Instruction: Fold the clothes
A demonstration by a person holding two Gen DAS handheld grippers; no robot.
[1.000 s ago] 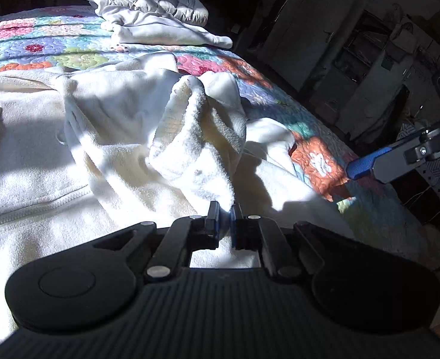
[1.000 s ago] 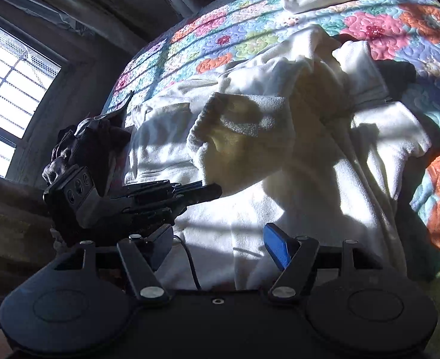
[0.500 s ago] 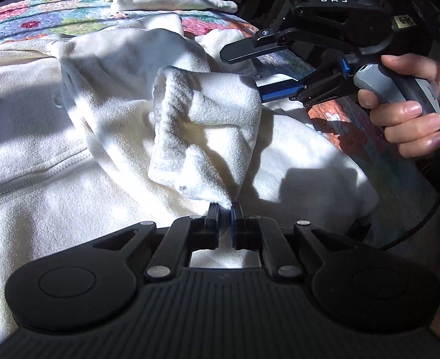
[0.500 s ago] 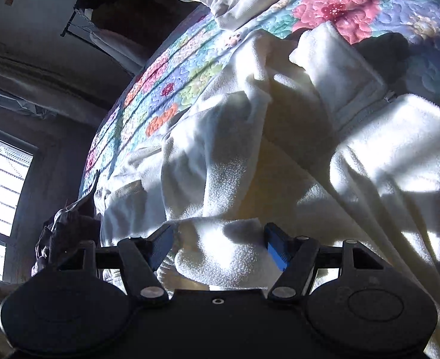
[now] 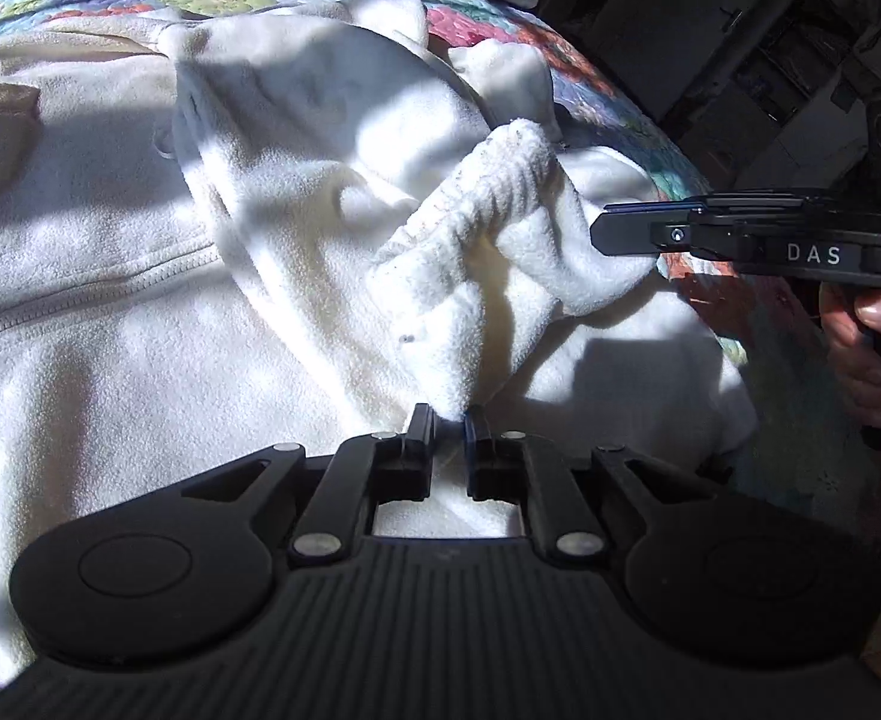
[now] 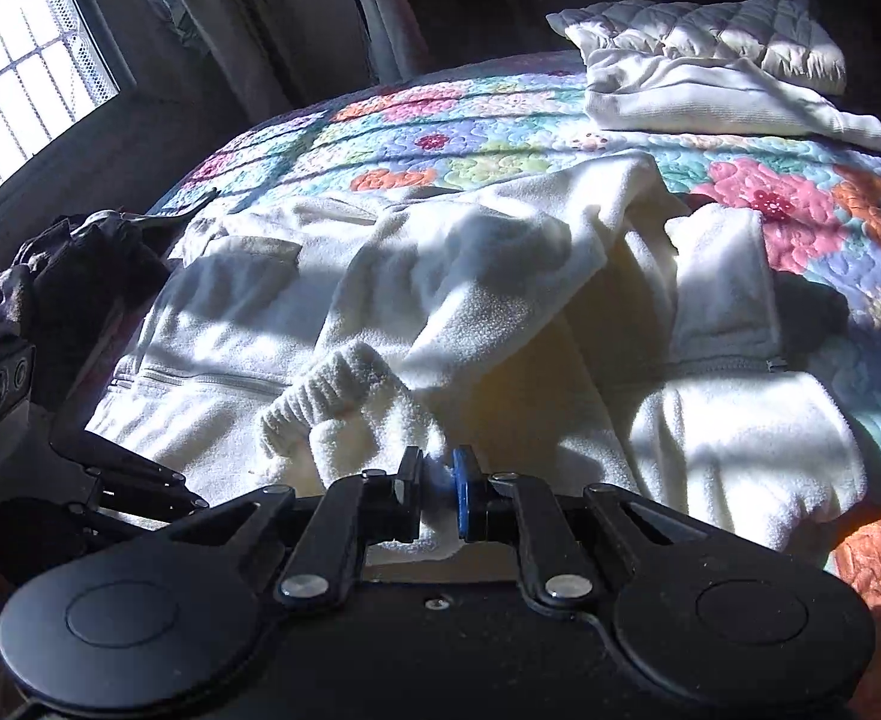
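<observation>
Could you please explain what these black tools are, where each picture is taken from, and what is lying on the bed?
A person holds a two-finger gripper in each hand, each carrying a camera that looks along its fingers. On the flowered quilt lies a cream fleece jacket, with folded clothes behind it. The left gripper pinches the fleece sleeve near the cuff. The right gripper, whose hand shows in the left picture, is closing on the same sleeve end.

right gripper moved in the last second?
Yes. The right gripper came in over the quilt onto the fleece jacket's cuff; fingers closing on it.
</observation>
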